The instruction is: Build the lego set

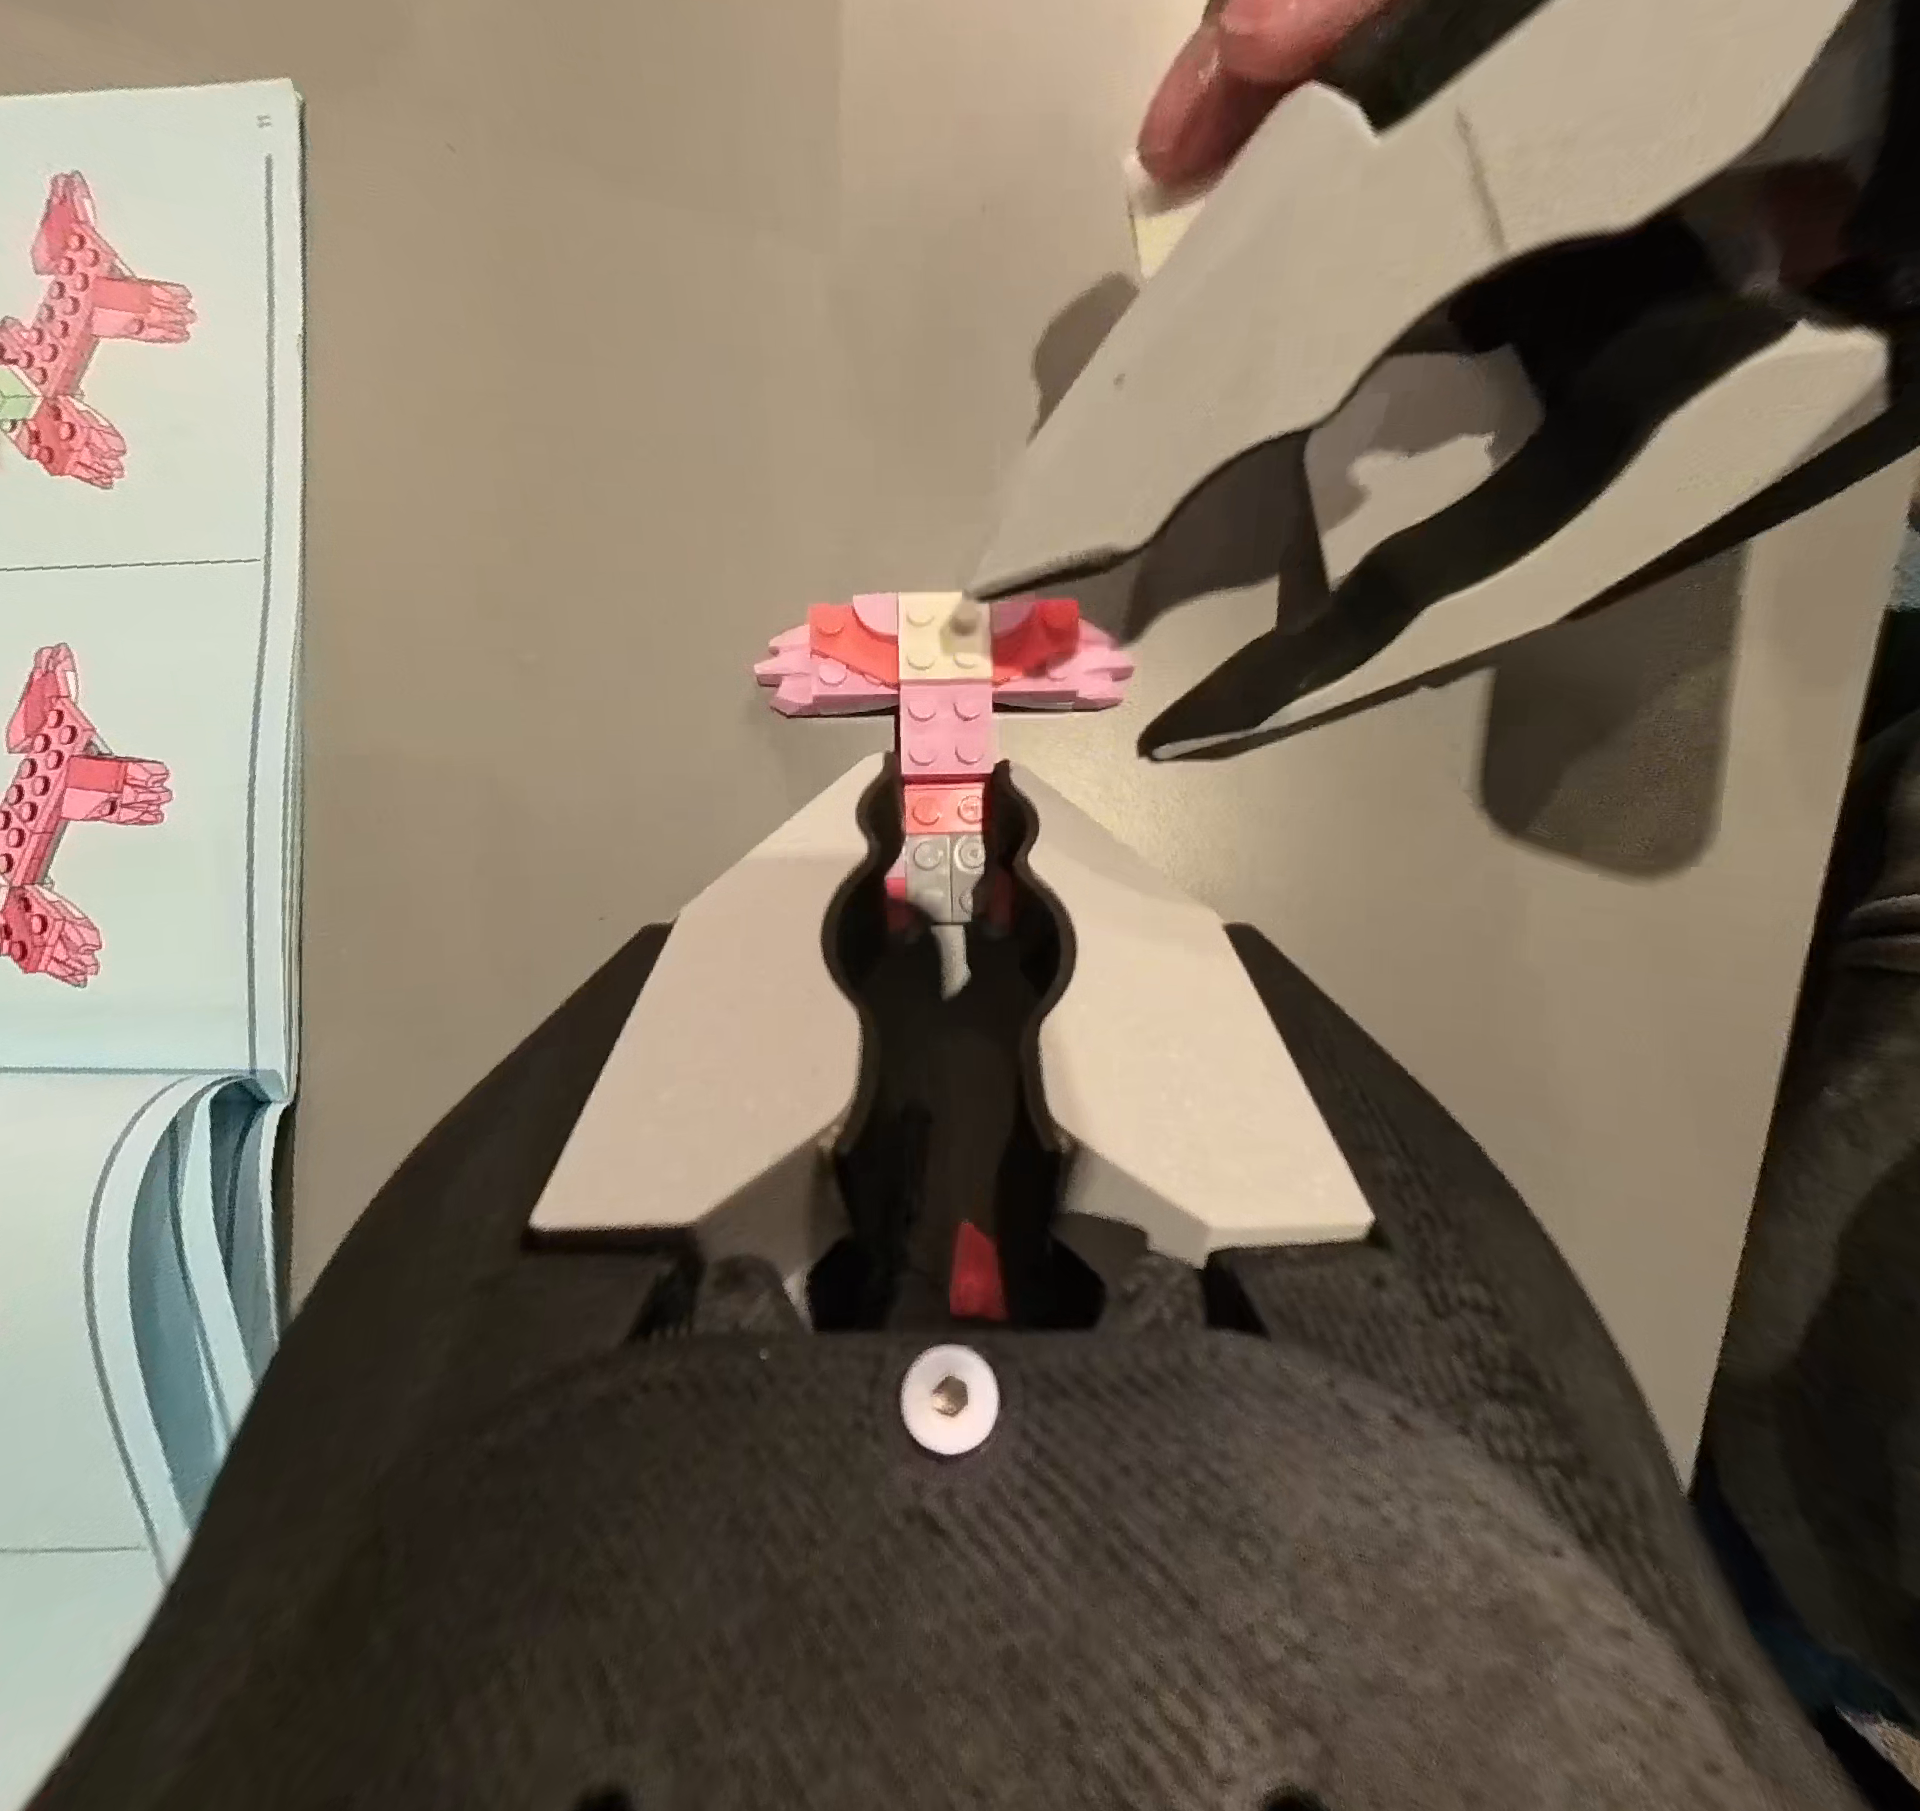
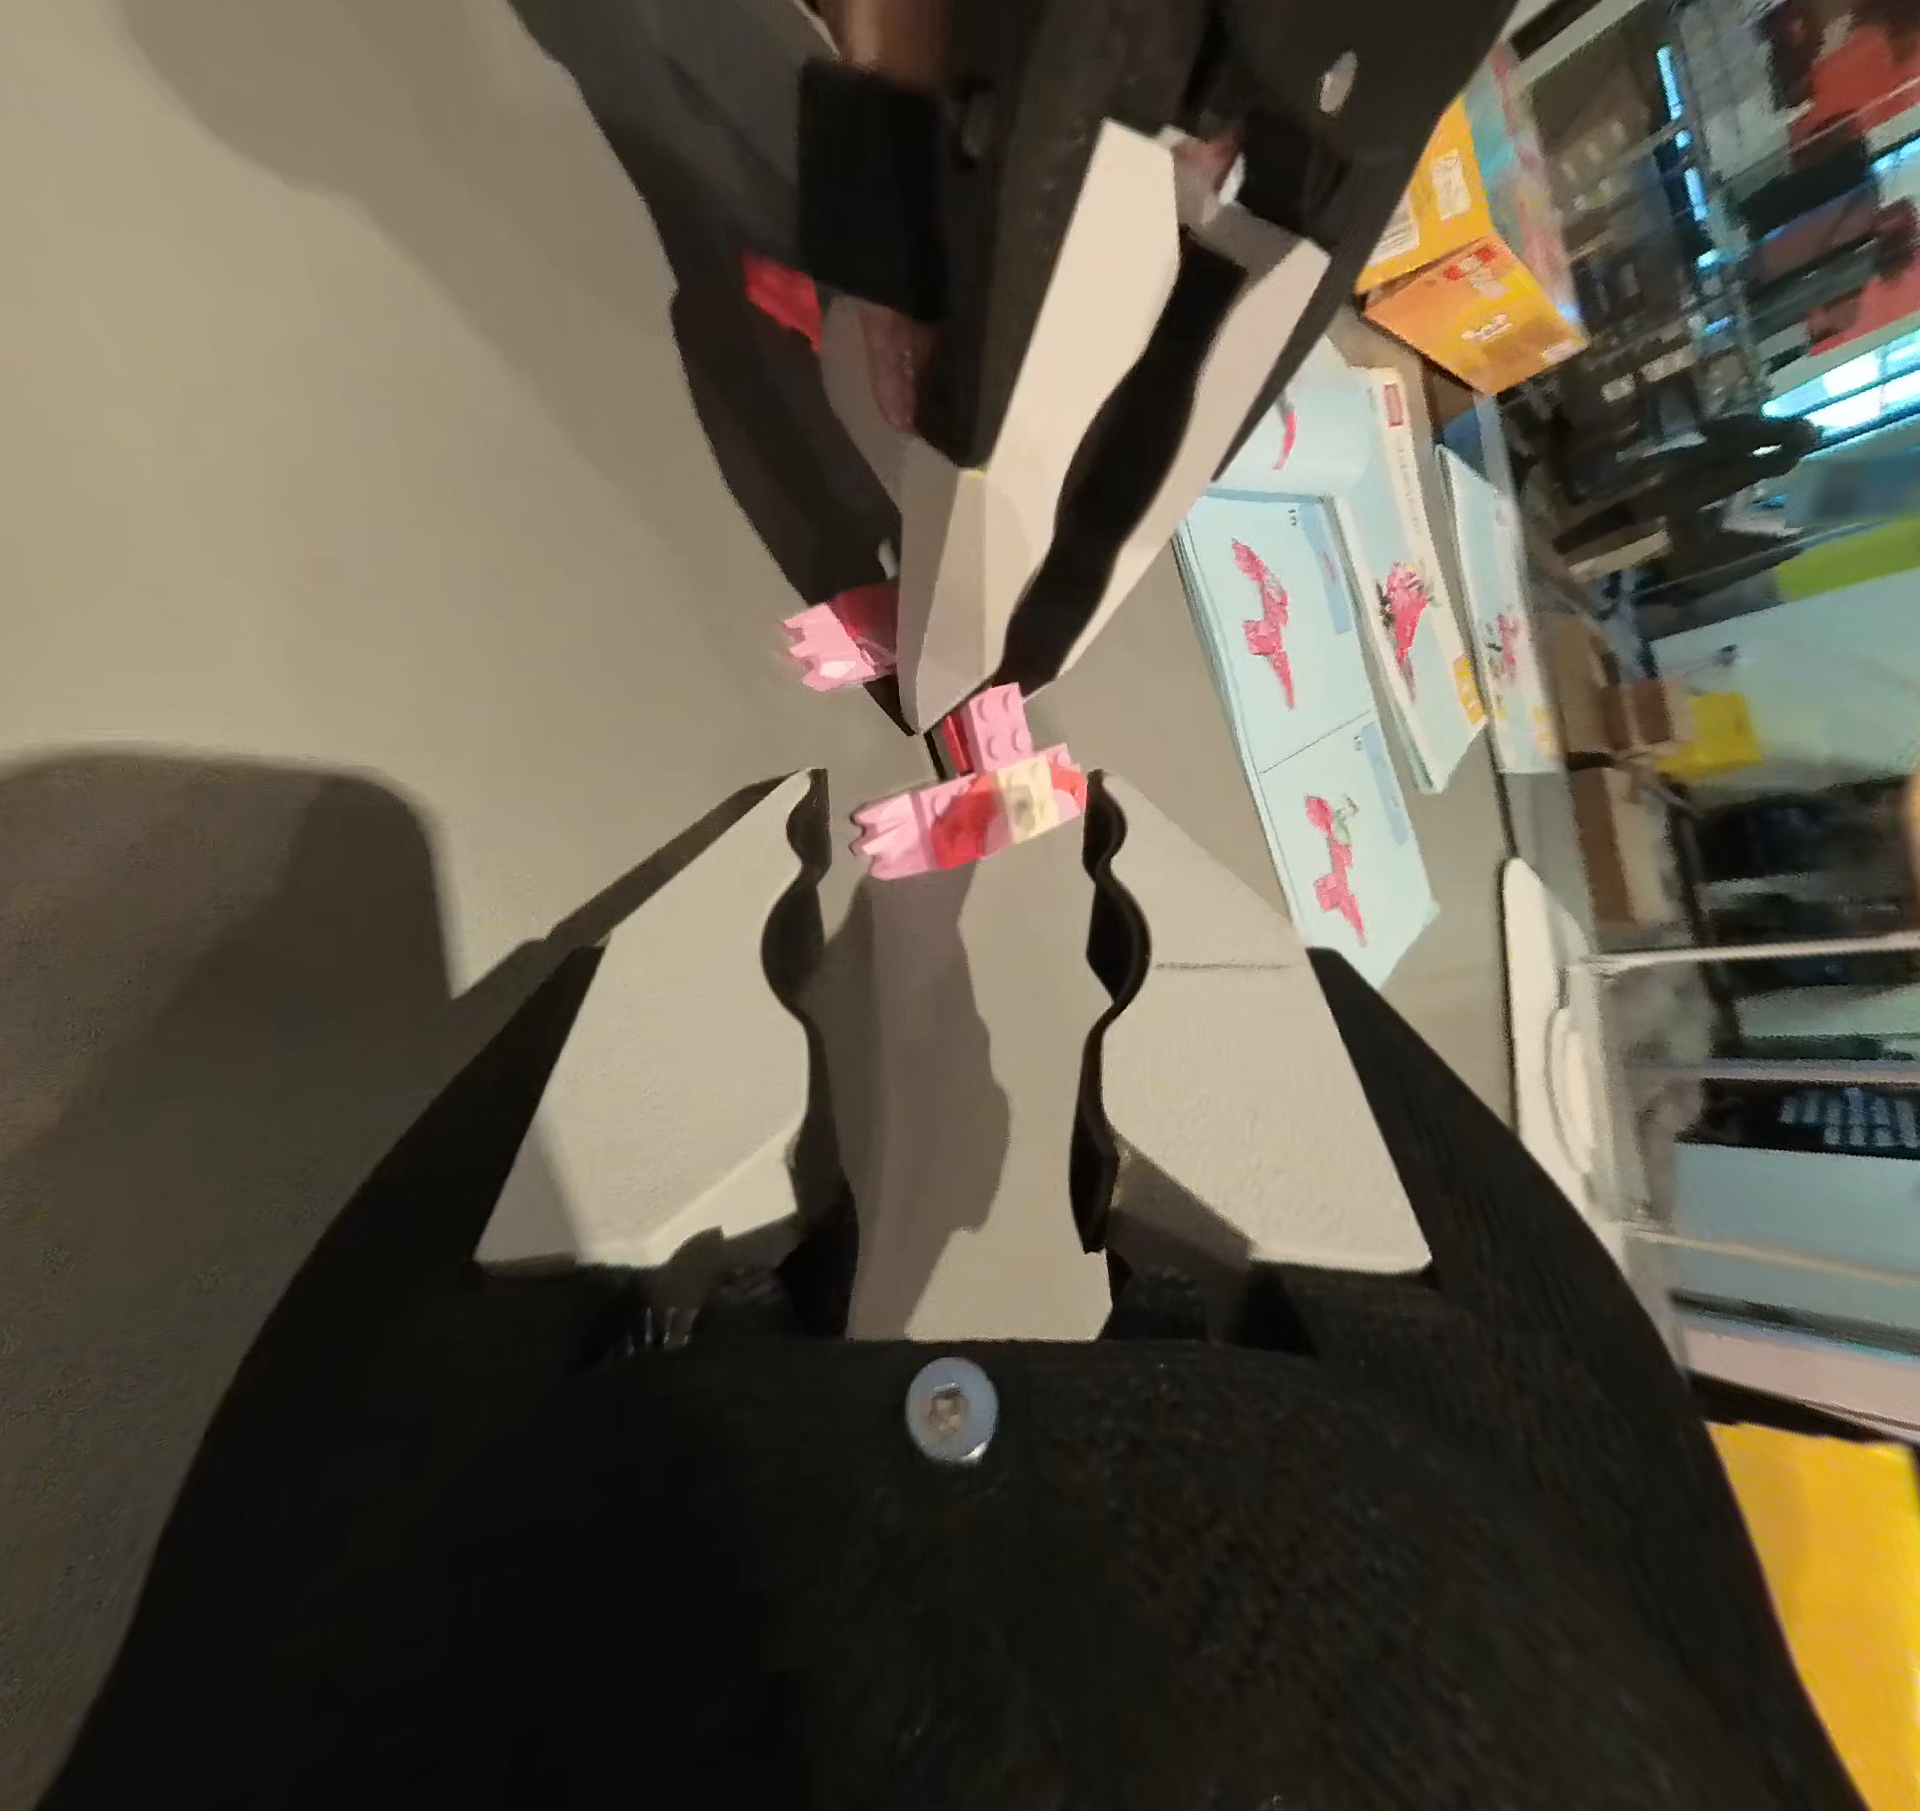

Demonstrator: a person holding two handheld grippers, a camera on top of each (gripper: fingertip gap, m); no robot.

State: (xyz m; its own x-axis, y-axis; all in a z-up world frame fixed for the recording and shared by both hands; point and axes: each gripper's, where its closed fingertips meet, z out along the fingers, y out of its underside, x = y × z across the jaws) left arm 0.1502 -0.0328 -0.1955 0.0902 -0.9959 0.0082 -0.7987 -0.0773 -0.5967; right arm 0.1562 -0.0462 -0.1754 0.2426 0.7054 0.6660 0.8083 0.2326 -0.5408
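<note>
Your left gripper (image 1: 948, 774) has its jaws clamped on the narrow stem of the pink and red lego model (image 1: 943, 686), which is held in the air above the grey counter (image 1: 582, 411); the winged crosspiece projects beyond the jaw tips. Your right gripper (image 2: 956, 785) stands with its jaws apart, one tip resting at or just beside a small grey peg (image 1: 964, 618) on the white plate (image 1: 935, 641) at the model's centre.

Hazards, as judged from this arrangement:
- The hold is on the stem alone. Pressing the peg off-axis levers the crosspiece about that hold and may snap the stem joint or twist the model out of the jaws.
- The peg looks barely seated. A glancing push could flick it onto the counter, where its grey colour hides it.
- The open right tips bracket the wings (image 2: 904, 831) closely; closing them now would catch the thin pink feather plates and pop them off.
- The instruction booklet (image 1: 145, 566) lies beside the work, well apart from the model; check the peg's position against it before you press.
</note>
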